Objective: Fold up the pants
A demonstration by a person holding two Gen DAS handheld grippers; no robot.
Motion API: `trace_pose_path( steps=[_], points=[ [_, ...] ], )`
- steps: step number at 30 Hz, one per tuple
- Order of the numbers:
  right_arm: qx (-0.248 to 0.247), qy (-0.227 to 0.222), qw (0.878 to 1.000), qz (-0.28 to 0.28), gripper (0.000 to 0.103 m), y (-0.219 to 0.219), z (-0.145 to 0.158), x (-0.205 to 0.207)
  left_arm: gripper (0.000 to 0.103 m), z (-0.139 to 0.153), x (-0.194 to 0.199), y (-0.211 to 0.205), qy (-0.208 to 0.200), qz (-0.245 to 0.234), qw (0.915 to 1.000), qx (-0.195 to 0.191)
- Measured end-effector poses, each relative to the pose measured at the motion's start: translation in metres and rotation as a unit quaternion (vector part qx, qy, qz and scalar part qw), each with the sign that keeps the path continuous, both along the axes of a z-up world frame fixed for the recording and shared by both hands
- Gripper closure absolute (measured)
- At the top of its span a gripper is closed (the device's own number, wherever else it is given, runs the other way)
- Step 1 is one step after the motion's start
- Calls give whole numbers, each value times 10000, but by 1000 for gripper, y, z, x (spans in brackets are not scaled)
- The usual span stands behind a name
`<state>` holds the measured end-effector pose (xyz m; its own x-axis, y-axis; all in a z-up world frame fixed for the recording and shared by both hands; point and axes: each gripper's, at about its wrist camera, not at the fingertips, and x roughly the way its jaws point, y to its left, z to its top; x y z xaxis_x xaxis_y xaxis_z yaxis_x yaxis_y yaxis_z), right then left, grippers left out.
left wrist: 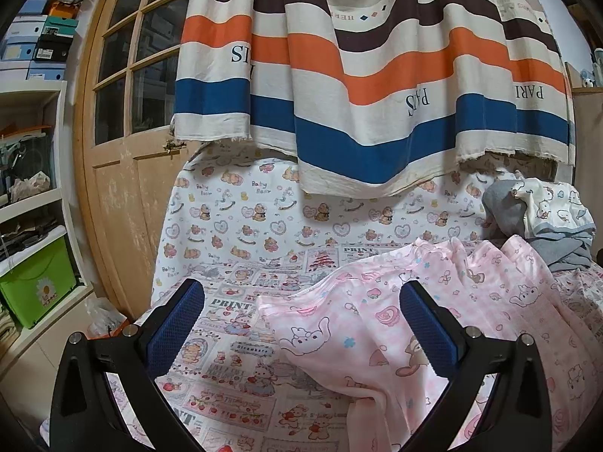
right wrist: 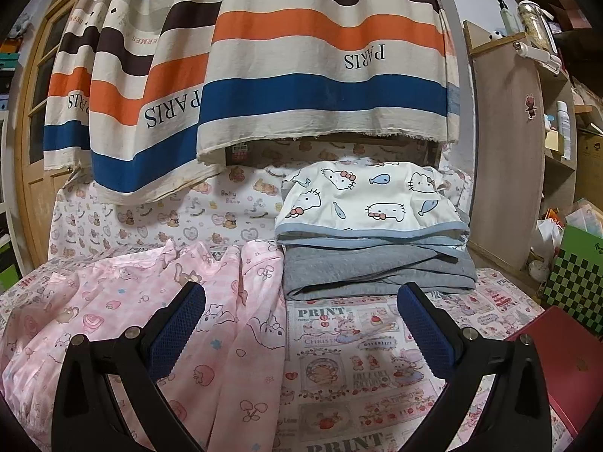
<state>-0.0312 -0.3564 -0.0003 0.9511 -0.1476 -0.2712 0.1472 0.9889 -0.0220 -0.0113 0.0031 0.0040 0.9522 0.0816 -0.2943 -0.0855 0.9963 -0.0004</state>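
Pink pants [left wrist: 377,324] ran off bottom edge in both views. Striped curtain [right wrist: 320,56] hid wall behind. Folded grey garment [right wrist: 377,271] partly covered by cat-print cloth [right wrist: 369,199]. Shelf boxes' [left wrist: 34,49] labels unreadable.

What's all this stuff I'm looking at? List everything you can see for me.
pink pants: one, pink with cartoon prints, lying rumpled on the bed cover, left of the stack
folded stack: one pile, white cat-print piece over grey pieces, at the back right of the bed
bed cover: one, pale with printed pictures, under everything
striped curtain: cream with brown, orange and blue bands, hanging behind the bed
wooden door: one, tan with glass panes, at the left
green box: one, on the left shelves
red item: one, flat, at the bed's right edge; cannot tell what it is
left gripper: black with blue pads, open, over the pants' edge
right gripper: same colours, open, holding nothing
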Motion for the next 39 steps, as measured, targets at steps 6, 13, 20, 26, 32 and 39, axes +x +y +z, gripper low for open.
trace_pose_path(
  steps=[6, 13, 20, 26, 32, 39],
  points=[
    [2, -4, 10000, -13, 1, -1, 0, 0, 0, 0, 1, 2, -6, 11, 10000, 10],
    [7, -14, 10000, -37, 1, -2, 0, 0, 0, 0, 1, 2, -3, 14, 10000, 9],
    [-3, -13, 10000, -36, 1, -2, 0, 1, 0, -1, 1, 4, -11, 20, 10000, 9],
    [-14, -16, 10000, -14, 1, -1, -2, -1, 0, -1, 0, 6, -15, 20, 10000, 7],
    [-16, -12, 10000, -12, 1, -1, -1, -1, 0, -2, 0, 5, -25, 59, 10000, 8],
    [-21, 9, 10000, 21, 1, 1, -1, -2, 0, -2, 0, 4, -22, 60, 10000, 2]
  ],
)
